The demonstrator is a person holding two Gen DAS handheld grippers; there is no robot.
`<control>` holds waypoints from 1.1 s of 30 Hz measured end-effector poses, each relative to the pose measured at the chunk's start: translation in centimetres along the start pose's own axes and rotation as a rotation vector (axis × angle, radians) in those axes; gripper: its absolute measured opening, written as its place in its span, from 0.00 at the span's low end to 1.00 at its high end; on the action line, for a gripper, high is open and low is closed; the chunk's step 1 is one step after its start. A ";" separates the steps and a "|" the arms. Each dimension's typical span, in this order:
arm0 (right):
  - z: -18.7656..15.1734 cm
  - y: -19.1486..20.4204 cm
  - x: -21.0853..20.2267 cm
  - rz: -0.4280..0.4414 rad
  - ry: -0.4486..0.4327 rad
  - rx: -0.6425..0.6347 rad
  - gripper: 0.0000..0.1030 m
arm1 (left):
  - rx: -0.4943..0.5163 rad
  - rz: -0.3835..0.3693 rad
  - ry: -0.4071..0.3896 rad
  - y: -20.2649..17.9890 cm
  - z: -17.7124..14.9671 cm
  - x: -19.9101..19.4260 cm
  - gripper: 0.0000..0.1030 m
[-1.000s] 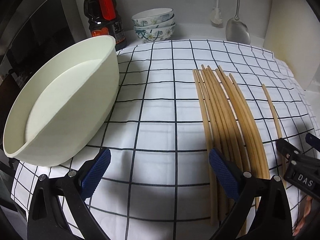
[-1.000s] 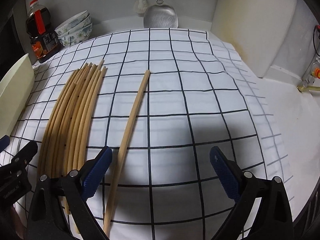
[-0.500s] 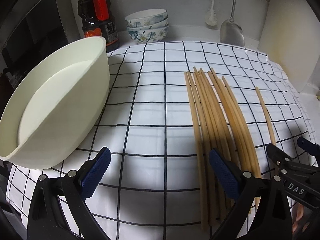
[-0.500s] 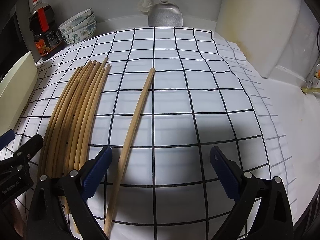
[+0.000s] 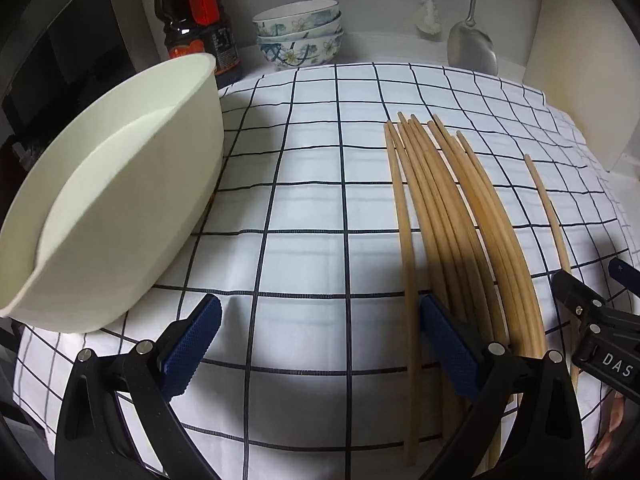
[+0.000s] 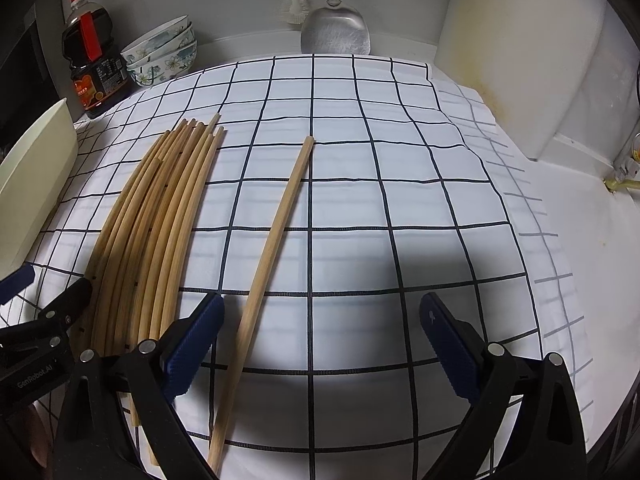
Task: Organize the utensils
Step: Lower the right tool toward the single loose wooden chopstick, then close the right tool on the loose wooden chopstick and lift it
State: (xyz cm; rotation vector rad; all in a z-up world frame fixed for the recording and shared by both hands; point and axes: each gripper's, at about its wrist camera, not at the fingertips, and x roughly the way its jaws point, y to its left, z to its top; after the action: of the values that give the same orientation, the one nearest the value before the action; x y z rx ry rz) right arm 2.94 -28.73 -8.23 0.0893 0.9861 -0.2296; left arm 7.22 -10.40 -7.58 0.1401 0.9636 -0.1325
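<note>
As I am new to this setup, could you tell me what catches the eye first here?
A bundle of chopsticks lies on the checked cloth, with a single chopstick apart to its right. A cream tub sits at the cloth's left edge.

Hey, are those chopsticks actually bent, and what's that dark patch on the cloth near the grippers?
Left wrist view: the bundle of chopsticks bows from fisheye distortion, as the checked cloth lines do. Right wrist view: the dark patch is a shadow cast on the cloth ahead of the right gripper; the lone chopstick stays sharp.
</note>
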 end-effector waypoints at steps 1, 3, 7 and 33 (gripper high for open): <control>0.0 0.0 0.0 0.001 0.000 0.000 0.92 | -0.004 -0.002 0.002 0.0 0.0 0.1 0.95; 0.0 0.0 0.0 0.001 -0.001 -0.001 0.92 | 0.002 0.005 0.009 -0.2 0.3 0.1 0.95; 0.0 0.1 0.0 0.004 -0.008 -0.004 0.91 | 0.027 0.025 0.024 -1.0 1.1 0.5 0.95; -0.4 1.8 -0.9 -0.001 -0.077 -0.084 0.06 | 0.099 -0.093 -0.032 -3.6 1.2 -0.4 0.07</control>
State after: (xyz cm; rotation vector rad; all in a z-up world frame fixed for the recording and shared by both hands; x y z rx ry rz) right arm 2.57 -26.75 -7.79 0.0033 0.9176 -0.1912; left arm 7.34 -14.15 -6.76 0.1840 0.9325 -0.2673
